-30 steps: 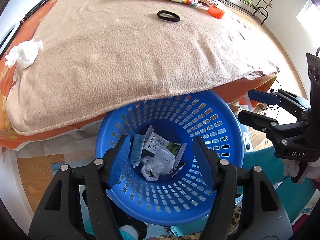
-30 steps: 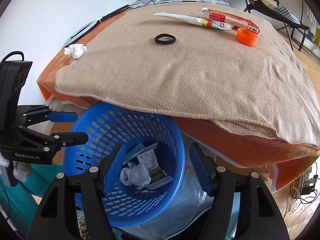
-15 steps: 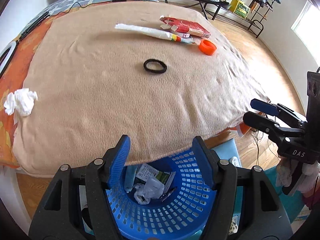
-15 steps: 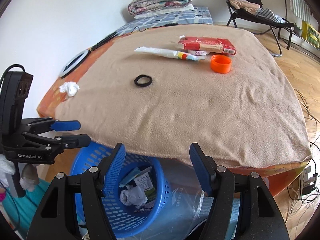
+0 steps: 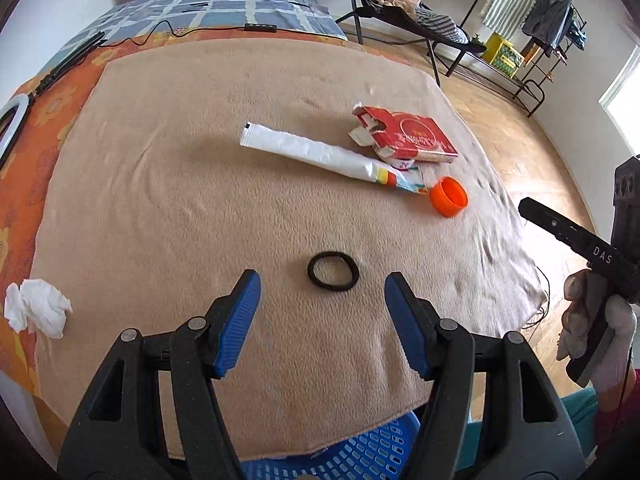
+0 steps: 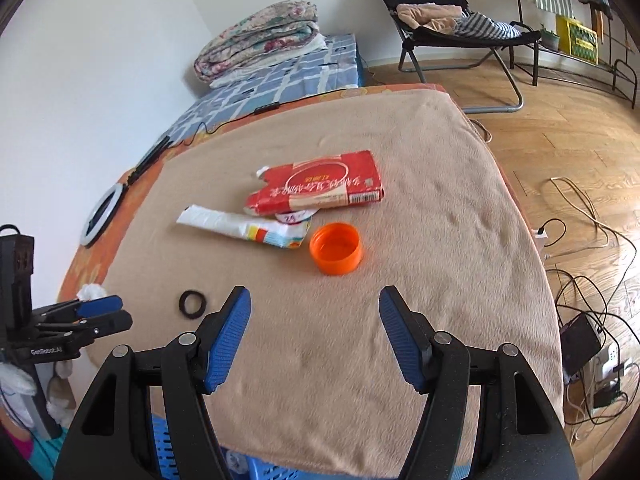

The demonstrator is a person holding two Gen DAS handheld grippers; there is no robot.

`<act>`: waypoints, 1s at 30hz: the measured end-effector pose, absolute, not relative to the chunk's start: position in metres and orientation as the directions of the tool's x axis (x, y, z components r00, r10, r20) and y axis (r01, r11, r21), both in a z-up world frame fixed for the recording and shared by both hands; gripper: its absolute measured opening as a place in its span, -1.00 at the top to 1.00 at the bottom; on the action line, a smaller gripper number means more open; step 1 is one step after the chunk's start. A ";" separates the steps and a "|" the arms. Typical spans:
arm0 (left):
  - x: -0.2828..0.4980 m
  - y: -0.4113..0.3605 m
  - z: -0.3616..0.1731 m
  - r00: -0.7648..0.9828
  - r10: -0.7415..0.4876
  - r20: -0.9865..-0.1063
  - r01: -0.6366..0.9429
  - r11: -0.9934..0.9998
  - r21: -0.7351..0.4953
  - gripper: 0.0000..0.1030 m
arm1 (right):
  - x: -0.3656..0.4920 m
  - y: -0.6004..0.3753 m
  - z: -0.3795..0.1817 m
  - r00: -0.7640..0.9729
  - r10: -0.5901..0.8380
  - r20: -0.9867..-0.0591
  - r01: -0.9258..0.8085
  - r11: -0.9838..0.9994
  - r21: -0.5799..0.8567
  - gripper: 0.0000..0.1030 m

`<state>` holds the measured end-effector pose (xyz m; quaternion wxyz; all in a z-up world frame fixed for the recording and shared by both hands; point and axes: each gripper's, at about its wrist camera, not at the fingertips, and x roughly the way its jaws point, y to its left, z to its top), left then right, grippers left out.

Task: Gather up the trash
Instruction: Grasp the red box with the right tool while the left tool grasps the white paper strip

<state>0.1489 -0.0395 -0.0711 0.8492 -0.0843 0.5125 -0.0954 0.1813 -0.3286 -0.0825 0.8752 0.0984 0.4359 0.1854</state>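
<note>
On the tan blanket (image 5: 180,208) lie a black hair band (image 5: 333,271), a white tube (image 5: 316,156), a torn red carton (image 5: 408,138), an orange cap (image 5: 449,197) and a crumpled white tissue (image 5: 36,308). My left gripper (image 5: 322,292) hangs open just in front of the hair band, nothing between its fingers. My right gripper (image 6: 314,312) stands open a little short of the orange cap (image 6: 336,248), beside the red carton (image 6: 320,188) and tube (image 6: 240,226). The blue basket (image 5: 344,456) peeks out under the blanket's near edge.
A folded quilt (image 6: 260,40) lies on the checked sheet at the far end. A black folding chair (image 6: 452,28) with clothes stands on the wood floor, cables and a power strip (image 6: 580,336) at the right. A ring light (image 6: 100,212) rests at the left edge.
Both grippers rose from over the blue basket and swung out above the blanket. The basket has dropped to the bottom edge of both views; the trash items now lie nearer.
</note>
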 end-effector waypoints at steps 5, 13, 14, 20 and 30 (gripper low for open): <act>0.180 -0.043 -0.074 0.468 -0.226 -0.854 0.083 0.974 -0.212 -0.29 | 0.233 -0.334 -0.090 0.540 0.396 -0.743 -0.204 0.918 0.341 -0.29; 0.242 -0.053 -0.072 0.486 -0.262 -0.834 0.151 0.965 -0.215 -0.29 | 0.305 -0.312 -0.076 0.495 0.444 -0.747 -0.324 0.892 0.315 -0.29; 0.252 -0.053 -0.073 0.482 -0.271 -0.833 0.162 0.962 -0.219 -0.29 | 0.315 -0.306 -0.076 0.487 0.448 -0.750 -0.339 0.888 0.310 -0.29; 0.301 -0.046 -0.098 0.447 -0.302 -0.842 0.172 0.953 -0.250 -0.29 | 0.364 -0.279 -0.093 0.413 0.477 -0.776 -0.376 0.865 0.332 -0.29; 0.322 -0.023 -0.135 0.354 -0.368 -0.860 0.144 0.930 -0.338 -0.21 | 0.406 -0.252 -0.139 0.263 0.459 -0.849 -0.419 0.847 0.328 -0.29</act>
